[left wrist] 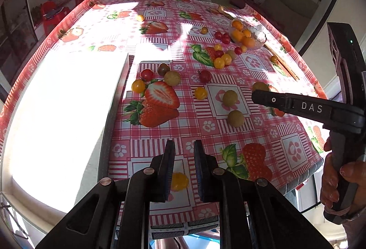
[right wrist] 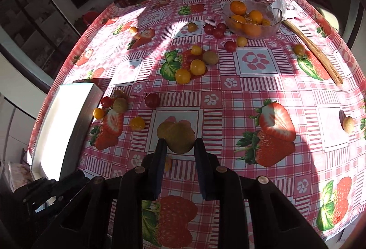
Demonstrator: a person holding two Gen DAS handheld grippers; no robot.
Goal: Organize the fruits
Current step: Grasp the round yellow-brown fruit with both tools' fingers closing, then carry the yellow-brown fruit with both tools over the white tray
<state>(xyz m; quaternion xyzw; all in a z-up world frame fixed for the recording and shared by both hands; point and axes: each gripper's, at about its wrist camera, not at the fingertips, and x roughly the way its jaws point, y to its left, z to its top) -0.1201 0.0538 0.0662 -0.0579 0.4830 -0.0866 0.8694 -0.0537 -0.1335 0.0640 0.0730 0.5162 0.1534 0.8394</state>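
Note:
Small fruits lie scattered on the strawberry-print tablecloth: yellow and red cherry tomatoes and brown-green round fruits. My right gripper is open with its fingertips either side of a brown-green fruit that rests on the cloth; a second one lies just behind it. The right gripper also shows in the left wrist view. My left gripper is open and empty above the cloth, with a yellow tomato below its jaws. A glass bowl holds several orange fruits.
A white tray lies at the left, overexposed by sun; it also shows in the right wrist view. A wooden stick lies at the right beside the bowl. A tomato cluster sits mid-table.

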